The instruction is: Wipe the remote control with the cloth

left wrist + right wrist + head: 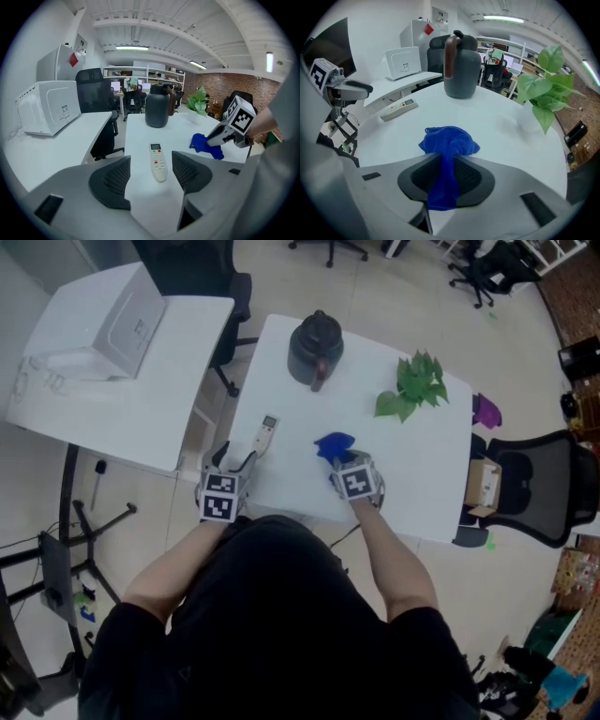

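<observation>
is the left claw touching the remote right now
Apart. The left gripper view shows the left claw open over the table. The remote lies between its jaws, with a strip of bare white table on each side.

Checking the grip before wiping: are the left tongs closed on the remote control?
No: the left tongs stand wide open, with the remote control lying untouched on the table.

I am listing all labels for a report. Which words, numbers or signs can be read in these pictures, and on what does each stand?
No text can be read anywhere.
Print on the remote: too small.
Label on the white box: too small.
The red sign behind it: blurred.
The marker cubes: black-and-white patterns, no letters.
</observation>
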`<act>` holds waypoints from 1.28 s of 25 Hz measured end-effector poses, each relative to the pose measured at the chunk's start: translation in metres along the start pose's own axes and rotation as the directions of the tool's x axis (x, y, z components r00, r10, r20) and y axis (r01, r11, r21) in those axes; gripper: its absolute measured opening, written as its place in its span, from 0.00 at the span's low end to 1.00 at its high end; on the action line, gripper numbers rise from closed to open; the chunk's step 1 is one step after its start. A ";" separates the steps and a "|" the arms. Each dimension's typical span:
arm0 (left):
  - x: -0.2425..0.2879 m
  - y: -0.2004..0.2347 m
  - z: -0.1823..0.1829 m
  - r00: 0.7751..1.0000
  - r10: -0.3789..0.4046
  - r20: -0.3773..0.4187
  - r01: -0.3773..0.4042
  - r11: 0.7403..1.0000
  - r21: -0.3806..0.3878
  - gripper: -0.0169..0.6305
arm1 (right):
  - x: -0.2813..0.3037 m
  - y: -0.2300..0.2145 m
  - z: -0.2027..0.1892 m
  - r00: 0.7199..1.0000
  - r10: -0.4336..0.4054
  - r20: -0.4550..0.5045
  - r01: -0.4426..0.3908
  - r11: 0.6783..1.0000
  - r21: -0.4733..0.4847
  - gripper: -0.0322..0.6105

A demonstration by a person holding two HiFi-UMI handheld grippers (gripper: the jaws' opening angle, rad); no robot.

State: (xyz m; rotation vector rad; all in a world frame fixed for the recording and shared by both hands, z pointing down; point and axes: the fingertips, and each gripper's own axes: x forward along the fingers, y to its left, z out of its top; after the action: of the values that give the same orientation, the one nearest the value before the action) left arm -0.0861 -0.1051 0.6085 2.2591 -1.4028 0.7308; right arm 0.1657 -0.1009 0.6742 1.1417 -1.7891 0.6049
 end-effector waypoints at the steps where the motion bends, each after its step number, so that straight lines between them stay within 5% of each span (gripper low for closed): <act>1: -0.002 0.000 0.003 1.000 -0.003 0.008 0.003 1.000 0.002 0.46 | 0.002 0.001 -0.001 1.000 -0.001 -0.006 0.001 1.000 -0.001 0.20; 8: -0.004 -0.004 0.014 0.999 -0.020 0.035 0.019 0.999 0.026 0.46 | 0.002 -0.004 -0.001 0.999 -0.033 -0.001 0.033 0.999 0.013 0.27; 12: -0.005 -0.005 0.028 0.998 -0.034 0.062 0.032 0.999 0.032 0.46 | -0.035 -0.013 0.019 0.988 -0.064 0.137 0.055 0.996 0.065 0.34; 16: -0.010 -0.021 0.058 0.987 -0.102 0.125 0.098 0.994 0.037 0.46 | -0.090 0.011 0.065 0.939 -0.011 0.343 -0.025 0.995 0.101 0.34; 20: -0.024 -0.057 0.094 0.953 -0.233 0.194 0.217 0.971 0.099 0.42 | -0.131 0.052 0.096 0.879 0.105 0.465 -0.166 0.982 0.092 0.32; 25: -0.048 -0.095 0.125 0.902 -0.352 0.251 0.307 0.930 0.203 0.25 | -0.166 0.079 0.115 0.818 0.154 0.554 -0.228 0.971 0.067 0.20; 32: -0.063 -0.111 0.141 0.884 -0.381 0.272 0.306 0.910 0.281 0.03 | -0.187 0.088 0.123 0.780 0.153 0.607 -0.225 0.973 0.045 0.07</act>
State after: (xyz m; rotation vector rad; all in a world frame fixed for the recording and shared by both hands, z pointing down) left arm 0.0235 -0.0930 0.4539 2.8158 -1.0275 0.4364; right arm 0.0662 -0.0724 0.4572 1.3418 -2.4679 0.4928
